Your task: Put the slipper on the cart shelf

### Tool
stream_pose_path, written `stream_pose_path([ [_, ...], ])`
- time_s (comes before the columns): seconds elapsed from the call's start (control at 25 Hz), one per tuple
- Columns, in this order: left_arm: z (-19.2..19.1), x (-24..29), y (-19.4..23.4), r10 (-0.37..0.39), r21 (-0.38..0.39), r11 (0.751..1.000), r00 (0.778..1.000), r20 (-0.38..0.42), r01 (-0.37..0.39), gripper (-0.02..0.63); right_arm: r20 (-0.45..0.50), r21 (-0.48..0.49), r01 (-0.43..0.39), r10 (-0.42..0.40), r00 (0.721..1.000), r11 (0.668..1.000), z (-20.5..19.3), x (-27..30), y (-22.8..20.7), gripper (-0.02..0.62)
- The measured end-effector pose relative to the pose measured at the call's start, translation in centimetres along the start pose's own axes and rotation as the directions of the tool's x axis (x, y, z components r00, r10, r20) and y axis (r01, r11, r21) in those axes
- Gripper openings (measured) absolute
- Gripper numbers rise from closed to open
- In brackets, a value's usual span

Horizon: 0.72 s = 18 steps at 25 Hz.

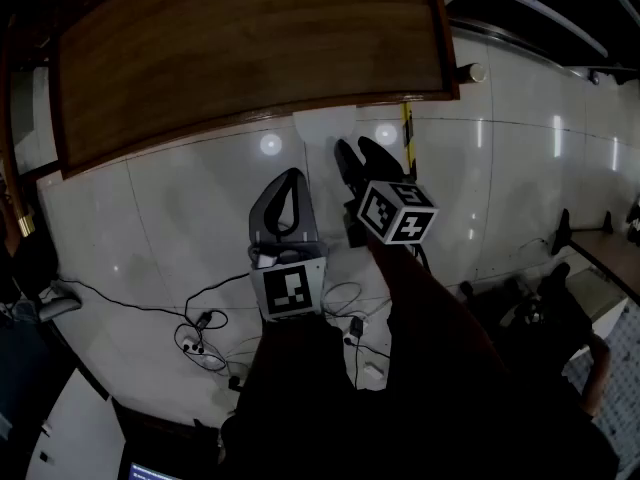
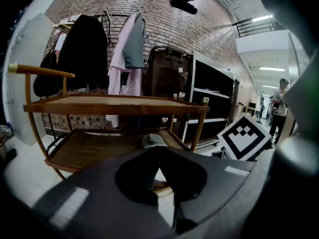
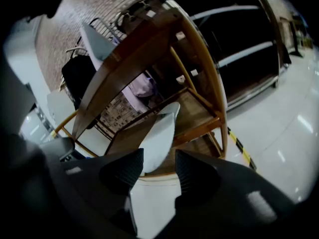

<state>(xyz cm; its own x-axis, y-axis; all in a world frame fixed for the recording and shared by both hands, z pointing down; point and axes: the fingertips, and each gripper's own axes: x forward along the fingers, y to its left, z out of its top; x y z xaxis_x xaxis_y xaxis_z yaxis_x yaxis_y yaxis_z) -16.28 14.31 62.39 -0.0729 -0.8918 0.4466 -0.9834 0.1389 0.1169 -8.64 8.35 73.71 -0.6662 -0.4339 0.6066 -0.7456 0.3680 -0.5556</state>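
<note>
A pale grey slipper lies on the wooden cart's lower shelf, near that shelf's end. My right gripper stands open just short of it. The slipper's near end shows through the gap and the pads do not press it. From the left gripper view the slipper rests on the same shelf, below the cart's top board. My left gripper is shut, tips touching, with nothing in it. In the head view the cart top hides the slipper, and the left gripper and right gripper hang side by side before it.
Behind the cart stand a clothes rack with coats, black shelving and a brick wall. Cables and a power strip lie on the white floor. Yellow-black tape marks the floor by the cart. A person stands far off to the right.
</note>
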Motion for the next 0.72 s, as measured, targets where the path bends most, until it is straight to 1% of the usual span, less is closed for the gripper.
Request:
stream_pose_path([
  [0.08, -0.5, 0.1, 0.1, 0.0, -0.004, 1.0, 1.0, -0.007, 0.0, 0.015, -0.022, 0.089, -0.035, 0.037, 0.999, 0.995, -0.6, 1.2, 0.0, 0.214],
  [0.2, -1.1, 0.4, 0.1, -0.004, -0.003, 1.0, 1.0, -0.01, 0.004, 0.015, -0.029, 0.193, -0.073, 0.08, 0.996, 0.978, -0.8, 2.7, -0.1, 0.218],
  [0.32, -1.5, 0.3, 0.1, -0.012, 0.0, 1.0, 1.0, -0.02, 0.012, 0.015, -0.026, 0.261, -0.086, 0.096, 0.995, 0.961, -0.6, 3.8, -0.2, 0.218],
  [0.44, -1.6, 0.3, 0.3, -0.015, 0.008, 1.0, 1.0, -0.025, 0.015, 0.015, -0.031, 0.302, -0.103, 0.117, 0.993, 0.948, -0.5, 4.5, -0.2, 0.214],
  [0.52, -1.7, 0.2, 1.0, -0.002, 0.006, 1.0, 0.999, -0.034, 0.002, 0.015, -0.036, 0.324, -0.115, 0.133, 0.99, 0.939, -0.4, 5.0, -0.3, 0.196],
  [0.6, -2.1, -0.1, 2.2, 0.029, -0.01, 1.0, 0.998, -0.048, -0.029, 0.015, -0.039, 0.338, -0.116, 0.137, 0.99, 0.934, -0.2, 5.2, -0.6, 0.167],
  [0.64, -2.3, -0.2, 2.8, 0.045, -0.015, 0.999, 0.998, -0.053, -0.045, 0.015, -0.039, 0.339, -0.114, 0.135, 0.99, 0.934, -0.2, 5.3, -0.6, 0.148],
  [0.68, -2.4, -0.4, 3.4, 0.057, -0.016, 0.998, 0.997, -0.056, -0.058, 0.015, -0.039, 0.336, -0.112, 0.133, 0.99, 0.935, -0.1, 5.4, -0.6, 0.115],
  [0.72, -2.6, -0.5, 3.9, 0.064, -0.014, 0.998, 0.996, -0.058, -0.065, 0.015, -0.039, 0.332, -0.112, 0.132, 0.991, 0.937, 0.0, 5.5, -0.6, 0.101],
])
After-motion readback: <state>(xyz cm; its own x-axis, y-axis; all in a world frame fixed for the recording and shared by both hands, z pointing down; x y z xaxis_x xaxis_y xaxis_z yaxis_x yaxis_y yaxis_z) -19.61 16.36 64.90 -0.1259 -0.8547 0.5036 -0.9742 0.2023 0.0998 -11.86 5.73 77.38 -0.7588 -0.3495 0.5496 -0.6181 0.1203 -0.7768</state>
